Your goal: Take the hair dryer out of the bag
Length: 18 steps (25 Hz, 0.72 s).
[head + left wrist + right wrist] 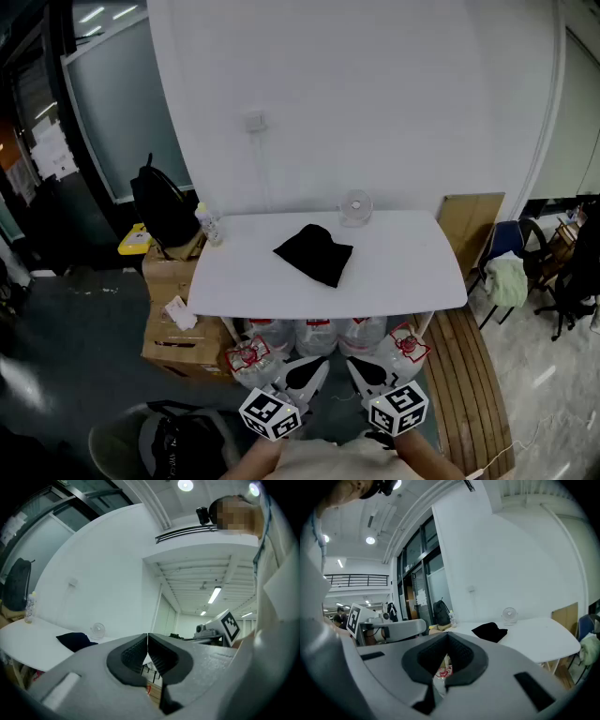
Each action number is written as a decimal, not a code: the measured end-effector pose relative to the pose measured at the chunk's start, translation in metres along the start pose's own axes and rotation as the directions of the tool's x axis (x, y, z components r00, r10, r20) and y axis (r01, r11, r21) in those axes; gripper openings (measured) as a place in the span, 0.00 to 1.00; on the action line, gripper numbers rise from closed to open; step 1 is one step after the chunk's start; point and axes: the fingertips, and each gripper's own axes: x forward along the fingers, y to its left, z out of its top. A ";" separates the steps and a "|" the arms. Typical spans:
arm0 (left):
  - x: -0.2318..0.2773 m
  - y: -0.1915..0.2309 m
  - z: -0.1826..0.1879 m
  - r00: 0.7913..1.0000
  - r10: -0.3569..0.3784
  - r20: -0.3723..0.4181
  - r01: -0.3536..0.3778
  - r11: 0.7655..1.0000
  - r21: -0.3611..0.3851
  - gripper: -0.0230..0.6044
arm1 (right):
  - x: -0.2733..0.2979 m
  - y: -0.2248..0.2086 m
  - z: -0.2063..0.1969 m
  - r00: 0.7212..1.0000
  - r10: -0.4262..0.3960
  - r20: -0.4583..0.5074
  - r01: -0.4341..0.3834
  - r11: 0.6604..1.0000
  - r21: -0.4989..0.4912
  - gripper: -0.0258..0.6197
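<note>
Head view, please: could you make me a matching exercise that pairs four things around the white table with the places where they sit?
Things:
1. black bag
2. small fan
3. plastic bottle
4. water jugs

Places:
A. on the floor under the table
B. at the table's back edge by the wall, behind the bag
C. at the table's far left corner
D. lying in the middle of the tabletop

Pairs: 1-D, 2-B, 3-C, 4-A.
</note>
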 end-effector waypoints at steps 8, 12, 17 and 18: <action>-0.003 -0.008 0.001 1.000 -0.008 0.006 0.008 1.000 -0.002 0.06 | -0.005 0.003 0.001 1.000 -0.002 0.005 0.002 1.000 0.001 0.06; -0.001 -0.009 0.002 1.000 -0.019 0.010 0.019 1.000 -0.006 0.06 | -0.006 0.000 0.002 1.000 -0.013 -0.002 0.013 1.000 -0.001 0.06; 0.001 -0.004 0.005 0.999 -0.037 0.015 0.037 0.999 -0.007 0.06 | -0.004 0.000 0.008 1.000 -0.005 0.010 0.005 1.000 -0.017 0.06; 0.001 -0.003 0.005 0.999 -0.041 0.016 0.041 0.999 -0.011 0.06 | -0.003 0.001 0.010 1.000 0.001 0.016 -0.001 1.000 -0.014 0.06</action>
